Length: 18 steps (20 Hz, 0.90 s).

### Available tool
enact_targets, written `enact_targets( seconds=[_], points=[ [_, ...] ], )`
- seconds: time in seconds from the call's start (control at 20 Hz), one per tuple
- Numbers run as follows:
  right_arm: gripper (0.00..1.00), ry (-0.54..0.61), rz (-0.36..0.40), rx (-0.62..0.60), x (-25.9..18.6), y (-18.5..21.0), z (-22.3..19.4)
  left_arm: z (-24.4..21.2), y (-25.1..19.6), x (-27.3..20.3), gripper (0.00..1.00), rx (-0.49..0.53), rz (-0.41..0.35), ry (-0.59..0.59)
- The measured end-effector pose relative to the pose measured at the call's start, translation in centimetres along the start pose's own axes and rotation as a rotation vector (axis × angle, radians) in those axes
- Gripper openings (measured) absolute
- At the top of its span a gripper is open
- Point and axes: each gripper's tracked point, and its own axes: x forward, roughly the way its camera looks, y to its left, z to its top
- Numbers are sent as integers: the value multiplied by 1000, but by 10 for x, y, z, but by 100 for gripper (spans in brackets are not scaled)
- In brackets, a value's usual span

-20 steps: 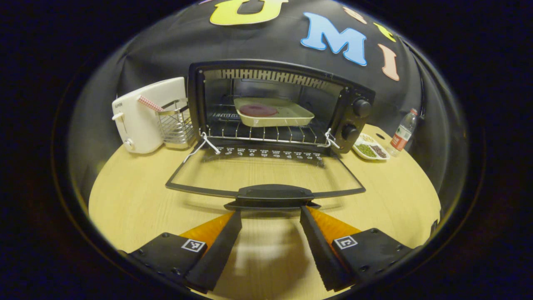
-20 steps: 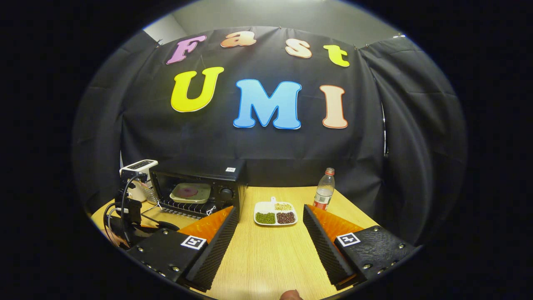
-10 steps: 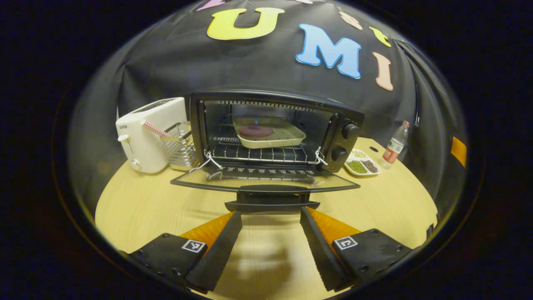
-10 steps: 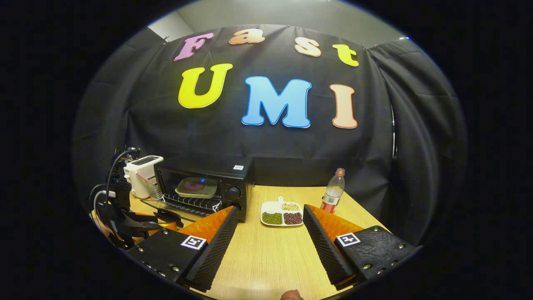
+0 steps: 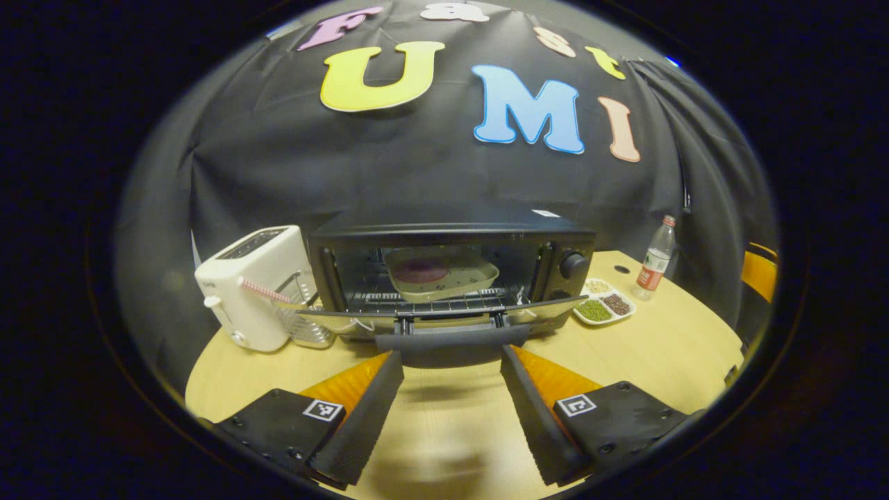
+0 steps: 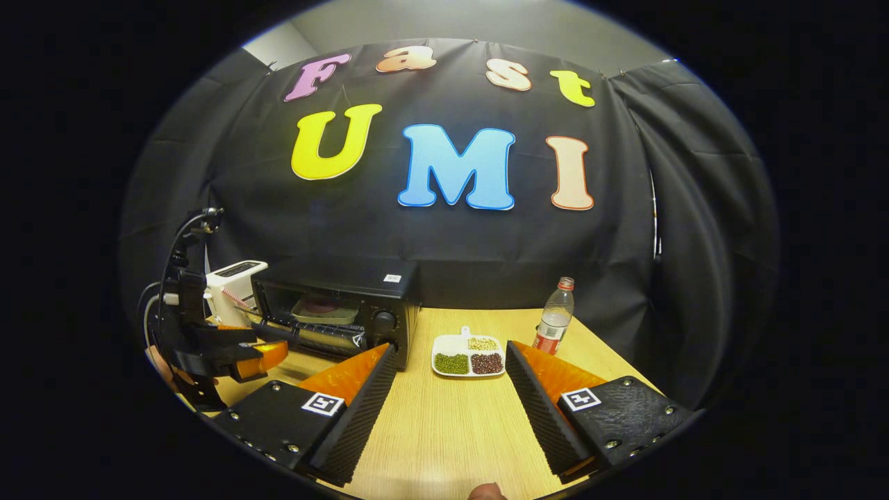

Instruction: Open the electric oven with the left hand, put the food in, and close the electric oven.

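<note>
The black electric oven [image 5: 451,236] stands at the back of the table with its glass door [image 5: 444,316] part-way up, near level with the rack. Inside, a pale tray [image 5: 444,274] holds a flat purple piece of food [image 5: 420,271]. My left gripper [image 5: 451,357] is open, and the door handle [image 5: 451,338] lies across just beyond its fingertips, not pinched. In the right gripper view the oven [image 6: 347,292] is at the left with the left gripper [image 6: 257,344] under its door. My right gripper [image 6: 451,347] hangs open over the table with nothing between its fingers.
A white toaster [image 5: 250,285] and a wire rack [image 5: 305,326] stand left of the oven. A white divided dish of beans [image 5: 601,305] and a plastic bottle [image 5: 653,260] sit to its right on the wooden table [image 5: 660,347].
The oven door has swung up from lying flat to about half raised, with the left gripper rising under its handle. The right gripper has barely moved.
</note>
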Motion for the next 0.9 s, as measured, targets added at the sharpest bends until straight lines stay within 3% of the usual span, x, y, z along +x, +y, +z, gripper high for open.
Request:
enact_targets(
  seconds=[0.05, 0.4, 0.8, 0.9],
  points=[
    [98, 1, 1, -3, 1, 0, 0, 6, 1, 2, 100, 3, -1, -15],
    [98, -16, -3, 22, -2, -6, 5, 58, 5, 9, 96, 4, 16, -134],
    [98, -168, 5, 43, -36, -42, 57, 135, -39, -115, 100, 13, 51, -338],
    [98, -187, 16, 47, -51, -55, 65, 142, -54, -151, 91, 5, 68, -371]
  ],
)
